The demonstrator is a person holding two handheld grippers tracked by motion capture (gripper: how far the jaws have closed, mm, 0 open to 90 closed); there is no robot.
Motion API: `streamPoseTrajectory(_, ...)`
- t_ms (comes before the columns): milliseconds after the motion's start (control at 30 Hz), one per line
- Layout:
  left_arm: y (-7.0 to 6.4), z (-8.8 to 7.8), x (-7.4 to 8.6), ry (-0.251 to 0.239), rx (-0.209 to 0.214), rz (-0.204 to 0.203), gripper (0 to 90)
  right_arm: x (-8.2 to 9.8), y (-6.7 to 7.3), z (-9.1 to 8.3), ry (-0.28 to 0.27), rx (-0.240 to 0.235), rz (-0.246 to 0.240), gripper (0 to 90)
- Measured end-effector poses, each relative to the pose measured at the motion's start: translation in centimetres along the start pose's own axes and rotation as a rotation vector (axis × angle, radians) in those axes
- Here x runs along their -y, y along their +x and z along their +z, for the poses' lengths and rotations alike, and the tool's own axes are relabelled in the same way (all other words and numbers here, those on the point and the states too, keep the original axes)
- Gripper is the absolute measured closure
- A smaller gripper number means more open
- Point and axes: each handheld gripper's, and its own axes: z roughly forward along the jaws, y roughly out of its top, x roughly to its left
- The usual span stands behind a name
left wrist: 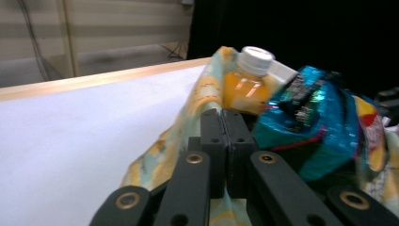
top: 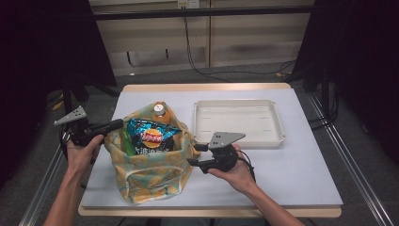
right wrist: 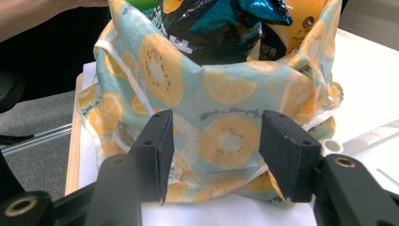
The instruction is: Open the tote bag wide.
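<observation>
Left gripper (left wrist: 225,141) pinches the bag (top: 150,174) rim shut, right gripper (right wrist: 214,141) (jaws apart, empty) hovers beside it — next, grab the chips (top: 151,136).

Pale-green cloth bag (top: 155,174) printed with yellow and orange citrus slices, at centre frame. Inside, shiny blue crisp packet (top: 151,136) with red logo, orange-filled plastic bottle (top: 160,112) capped white. White plastic tray (top: 239,123) at right of centre on pale lavender table (top: 301,169).

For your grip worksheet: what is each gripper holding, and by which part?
Left gripper pinches the fruit-print bag by its rim; right gripper stands open, holding nothing.
</observation>
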Motion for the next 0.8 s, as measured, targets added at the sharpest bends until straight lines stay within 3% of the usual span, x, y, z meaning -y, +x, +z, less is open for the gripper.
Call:
streamPoseTrajectory(33, 0.6, -0.2, 0.0, 0.000, -0.053, -0.021, 89.7, 0.0, 0.0, 0.0, 0.000, -0.003, 0.000, 44.6)
streamPoseTrajectory(100, 1.0, -0.2, 0.4, 0.014, -0.109, -0.038, 89.9, 0.0, 0.0, 0.1, 0.004, 0.000, -0.002, 44.7)
streamPoseTrajectory(133, 1.3, -0.2, 0.8, 0.021, -0.105, -0.044, 90.0, 0.0, 0.1, 0.1, 0.004, -0.001, -0.002, 44.6)
streamPoseTrajectory(200, 1.7, 0.1, 1.7, 0.057, -0.153, -0.059, 90.0, 0.0, 0.1, 0.1, 0.003, -0.005, -0.004, 44.6)
streamPoseTrajectory(300, 2.4, 0.6, 3.1, 0.095, -0.171, -0.088, 89.9, 0.0, 0.0, 0.1, 0.004, -0.001, -0.003, 44.6)
streamPoseTrajectory(400, 2.6, 1.1, 4.0, 0.128, -0.167, -0.077, 90.0, 0.1, -0.1, 0.1, 0.001, -0.003, -0.001, 44.6)
streamPoseTrajectory(433, 2.3, 1.7, 4.9, 0.146, -0.137, -0.058, 90.0, 0.0, -0.2, 0.1, 0.001, 0.000, -0.001, 44.6)
streamPoseTrajectory(500, 2.2, 1.8, 5.4, 0.151, -0.128, -0.059, 89.9, 0.0, -0.2, 0.0, -0.001, 0.002, 0.001, 44.6)
streamPoseTrajectory(600, 2.1, 1.2, 5.9, 0.121, -0.125, -0.067, 89.3, -0.1, -0.4, -0.2, -0.009, 0.007, 0.001, 44.3)
streamPoseTrajectory(667, 2.1, 0.6, 5.8, 0.094, -0.109, -0.079, 85.6, -0.1, -0.5, -0.3, -0.012, 0.010, 0.002, 44.2)
streamPoseTrajectory(800, 1.1, -0.5, 5.3, 0.060, -0.122, -0.068, 75.8, -0.1, -0.6, -0.6, -0.016, 0.013, 0.008, 43.8)
